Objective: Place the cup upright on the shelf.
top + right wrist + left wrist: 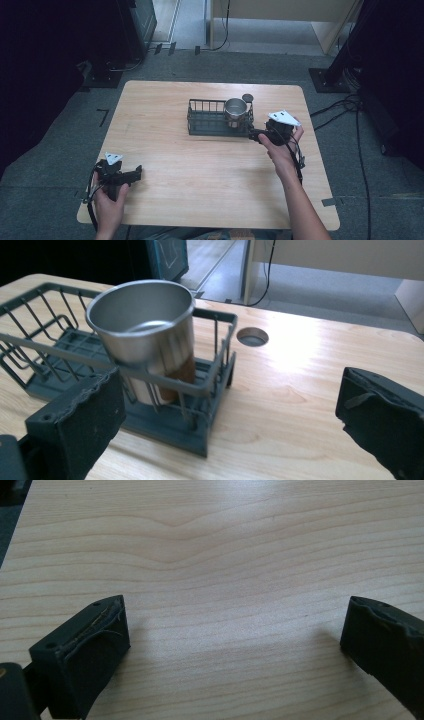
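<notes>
The steel cup (142, 335) stood upright in the wire rack's (210, 390) right end, centre-left of frame. It appeared light, rigid and slippery; a grip across its rim seemed soundest. The right hand-held gripper (230, 425) stood wide open just beside the rack, holding nothing.

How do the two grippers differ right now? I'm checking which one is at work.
The right gripper sits at the wire rack beside the steel cup; the left gripper rests near the table's front left edge, over bare wood. Both have jaws spread wide, holding nothing.
</notes>
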Demonstrator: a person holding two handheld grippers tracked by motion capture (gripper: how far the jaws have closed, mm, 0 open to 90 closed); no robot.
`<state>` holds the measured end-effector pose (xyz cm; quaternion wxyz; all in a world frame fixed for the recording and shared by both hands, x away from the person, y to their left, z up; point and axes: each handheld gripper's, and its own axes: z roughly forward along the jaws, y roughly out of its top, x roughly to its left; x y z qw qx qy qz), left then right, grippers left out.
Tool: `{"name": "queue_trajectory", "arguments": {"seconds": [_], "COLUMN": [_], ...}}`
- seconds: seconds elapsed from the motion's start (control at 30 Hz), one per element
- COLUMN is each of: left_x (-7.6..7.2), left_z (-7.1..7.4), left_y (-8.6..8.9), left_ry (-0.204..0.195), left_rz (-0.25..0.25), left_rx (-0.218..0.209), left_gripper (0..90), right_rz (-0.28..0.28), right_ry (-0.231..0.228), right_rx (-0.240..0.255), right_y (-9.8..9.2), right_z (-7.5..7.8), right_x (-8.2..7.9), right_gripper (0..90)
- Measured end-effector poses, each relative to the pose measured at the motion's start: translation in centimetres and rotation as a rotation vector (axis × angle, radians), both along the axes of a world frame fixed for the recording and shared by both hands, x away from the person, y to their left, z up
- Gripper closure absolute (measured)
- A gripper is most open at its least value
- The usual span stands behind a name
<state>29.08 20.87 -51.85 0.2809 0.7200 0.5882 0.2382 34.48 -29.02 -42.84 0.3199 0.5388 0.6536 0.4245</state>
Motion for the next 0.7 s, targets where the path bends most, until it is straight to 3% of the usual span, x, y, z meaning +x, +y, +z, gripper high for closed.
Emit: {"name": "queue_trajectory", "arguments": {"seconds": [0.7], "left_x": [0.0], "left_z": [0.0], "left_y": [0.0], "left_ry": [0.000], "left_rz": [0.000], "left_rx": [0.000], "left_gripper": [0.0], "right_rz": [-0.059], "right_ry": [0.041], "right_rx": [0.007], "right_y": [-3.7], "right_z": [-2.3], "right_x": [-2.8], "right_gripper": [0.0]}}
